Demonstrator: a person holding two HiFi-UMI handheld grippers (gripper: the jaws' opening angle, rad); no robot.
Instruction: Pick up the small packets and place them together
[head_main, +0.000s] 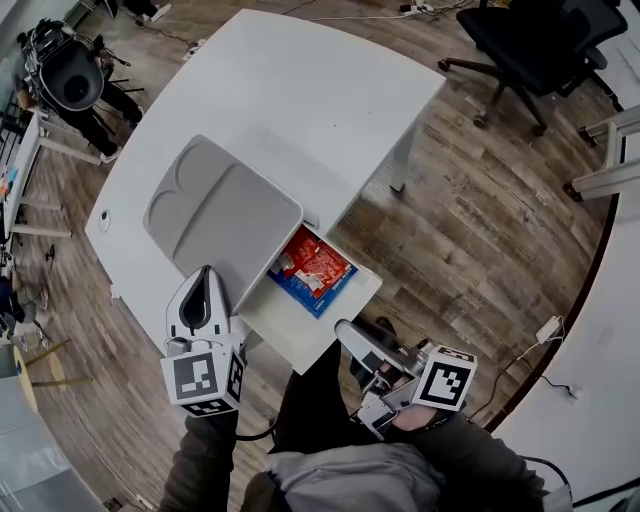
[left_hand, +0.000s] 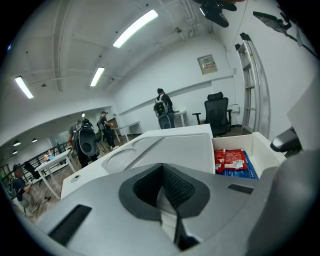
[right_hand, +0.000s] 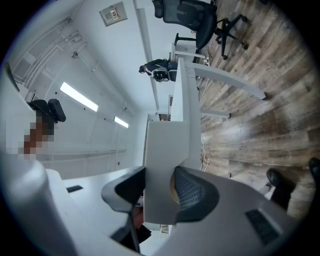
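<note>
— Grippers, nearest first?
— Right gripper (head_main: 350, 335): jaws clamped on front wall of drawer (right_hand: 160, 165). Left gripper (head_main: 205, 275): jaws pressed together, empty, at tray's near corner.
— Packets?
— Red and blue packets (head_main: 312, 268): inside open drawer, beside grey tray (head_main: 215, 215) on white table (head_main: 300, 90).

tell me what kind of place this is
Most likely an open-plan office or lab workspace: a white desk with an open drawer of small packets, a black office chair on wood-look flooring, and ceiling strip lights over more tables where other people stand.
</note>
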